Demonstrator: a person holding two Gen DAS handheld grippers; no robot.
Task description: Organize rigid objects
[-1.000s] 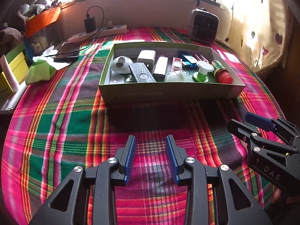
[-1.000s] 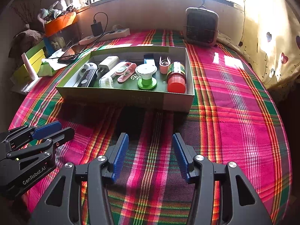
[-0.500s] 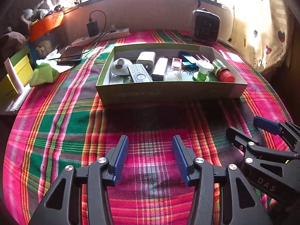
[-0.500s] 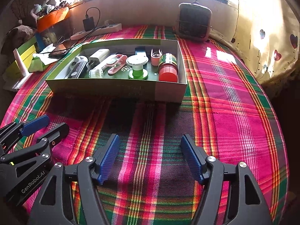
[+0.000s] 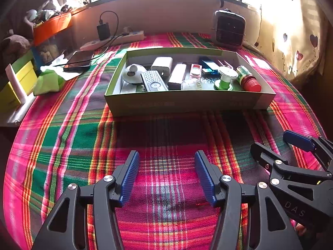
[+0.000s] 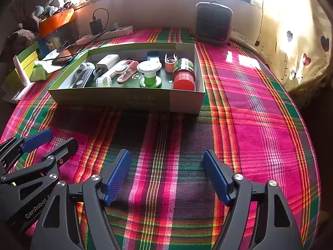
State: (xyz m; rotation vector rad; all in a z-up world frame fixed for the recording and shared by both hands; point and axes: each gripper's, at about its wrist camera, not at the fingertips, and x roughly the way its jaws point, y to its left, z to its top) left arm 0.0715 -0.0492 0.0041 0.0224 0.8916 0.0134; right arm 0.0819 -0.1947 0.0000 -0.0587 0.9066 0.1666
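Cardboard box [image 5: 187, 102] sits mid-cloth on the plaid tablecloth [image 5: 83, 129], holding a red-capped jar [image 6: 184, 77], a green spool [image 6: 149, 75] and a white charger [image 5: 162, 64]. Near the cloth's front edge, left gripper [image 5: 165, 176] and right gripper [image 6: 166, 176] hover with fingers apart, gripping nothing.

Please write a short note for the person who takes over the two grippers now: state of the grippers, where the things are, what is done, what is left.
Left gripper: open, empty, over the cloth.
Right gripper: open, empty, beside it.
Things: all in the box, among them the red-lid jar, green spool, pink clip and white charger.
Done: no loose item shows on the cloth near the box.
Left: apparently nothing; perhaps tidy the items inside.
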